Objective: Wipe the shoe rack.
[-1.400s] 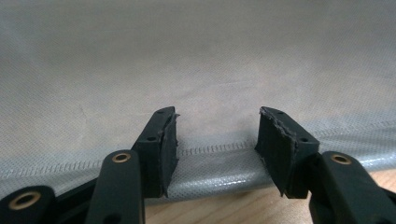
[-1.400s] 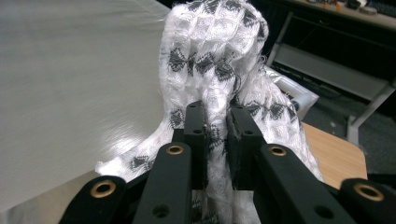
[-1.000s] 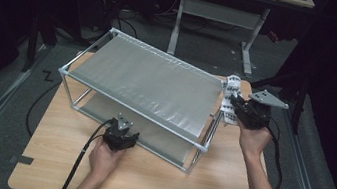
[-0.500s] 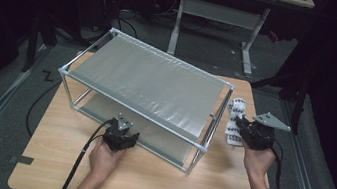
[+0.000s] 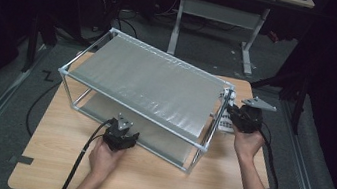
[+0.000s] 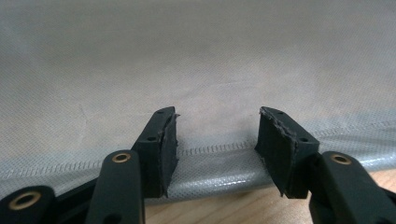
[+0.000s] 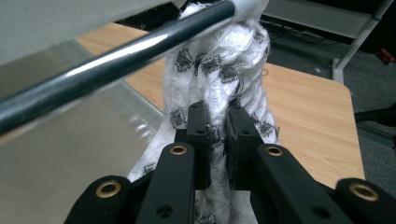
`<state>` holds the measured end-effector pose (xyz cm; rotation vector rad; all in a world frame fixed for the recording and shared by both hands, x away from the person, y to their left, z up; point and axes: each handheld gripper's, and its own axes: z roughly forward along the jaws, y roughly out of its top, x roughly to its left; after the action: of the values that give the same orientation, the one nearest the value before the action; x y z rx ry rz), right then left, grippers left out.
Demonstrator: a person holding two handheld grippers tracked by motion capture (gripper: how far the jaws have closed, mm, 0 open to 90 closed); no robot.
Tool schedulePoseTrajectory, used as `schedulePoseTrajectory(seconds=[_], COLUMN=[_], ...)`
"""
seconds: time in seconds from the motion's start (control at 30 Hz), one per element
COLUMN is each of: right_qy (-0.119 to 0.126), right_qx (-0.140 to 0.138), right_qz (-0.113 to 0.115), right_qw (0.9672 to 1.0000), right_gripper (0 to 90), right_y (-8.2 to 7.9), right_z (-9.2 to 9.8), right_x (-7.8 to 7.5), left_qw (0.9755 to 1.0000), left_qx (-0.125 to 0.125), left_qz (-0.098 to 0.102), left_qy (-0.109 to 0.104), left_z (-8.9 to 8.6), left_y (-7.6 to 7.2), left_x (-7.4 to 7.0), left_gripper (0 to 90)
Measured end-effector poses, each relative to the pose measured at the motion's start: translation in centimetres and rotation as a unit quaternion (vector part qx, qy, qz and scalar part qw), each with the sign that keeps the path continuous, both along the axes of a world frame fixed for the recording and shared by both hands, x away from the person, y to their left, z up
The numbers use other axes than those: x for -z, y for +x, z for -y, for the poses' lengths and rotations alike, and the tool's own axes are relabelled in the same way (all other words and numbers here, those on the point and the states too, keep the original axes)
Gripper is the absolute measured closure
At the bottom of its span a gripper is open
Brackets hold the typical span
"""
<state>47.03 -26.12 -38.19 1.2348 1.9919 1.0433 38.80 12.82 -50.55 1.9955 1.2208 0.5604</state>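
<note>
High view: a person stands at a wooden table [image 5: 154,178] holding one two-jaw tool in each hand, two tools in all. On the table sits a single two-tier rack [image 5: 143,83], a thin metal frame with two grey mesh shelves, one above the other. The right gripper [image 5: 231,119] is at the rack's right end, its jaws pressed together on a bunched white cloth with small black prints [image 5: 224,120]; the right gripper view shows the cloth [image 7: 219,84] pinched in a narrow fold between the black jaws, hanging just behind the shiny top rail [image 7: 116,65] of the frame. The cloth seems to be held this way so it can be lowered or drawn along that end of the rack, beside the corner post. The left gripper [image 5: 126,129] rests at the rack's near long side, low against the lower shelf. In the left gripper view its jaws are spread apart with nothing between them, pointing at the stitched hem of the mesh [image 6: 205,151], probably there to steady the light frame while the other hand works. There is one cloth, and a cable trails from each tool.
</note>
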Motion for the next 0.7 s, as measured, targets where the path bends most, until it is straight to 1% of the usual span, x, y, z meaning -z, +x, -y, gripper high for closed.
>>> schedulePoseTrajectory(seconds=[0.1,0.23,0.3,0.37,0.43,0.53,0.63,0.7], right_qy=[0.001,0.003,0.006,0.003,0.0,0.008,0.001,0.003], right_qx=[0.001,-0.009,-0.016,-0.024,-0.03,-0.036,-0.041,-0.045], right_qz=[0.005,0.015,0.021,0.029,0.032,0.035,0.042,0.043], right_qw=[1.0,0.9998,0.9996,0.9993,0.999,0.9987,0.9982,0.9981], right_gripper=[82.1,82.2,82.2,82.3,82.2,82.2,82.2,82.2], right_y=[0.0,-0.6,-1.1,-1.8,-2.2,-2.8,-3.5,-3.9], right_z=[0.0,0.0,0.0,-0.1,-0.1,0.0,0.0,-0.1], right_x=[-0.2,-0.4,-0.6,-0.9,-1.0,-1.1,-1.2,-1.2], left_qw=[1.0,1.0,1.0,1.0,1.0,1.0,1.0,1.0], left_qx=[0.001,0.001,0.001,0.001,0.0,0.0,0.0,0.0], left_qz=[0.0,0.0,0.0,0.0,0.001,0.001,0.001,0.001], left_qy=[0.002,0.002,0.003,0.003,0.002,0.002,0.002,0.002], left_z=[0.0,0.0,0.0,0.0,0.0,0.0,0.0,0.0], left_y=[0.0,0.0,0.0,0.0,0.0,0.0,0.0,0.0], left_x=[0.0,0.0,0.0,0.0,0.0,0.0,0.0,0.0], left_gripper=[47.4,47.4,47.4,47.4,47.4,47.4,47.5,47.4])
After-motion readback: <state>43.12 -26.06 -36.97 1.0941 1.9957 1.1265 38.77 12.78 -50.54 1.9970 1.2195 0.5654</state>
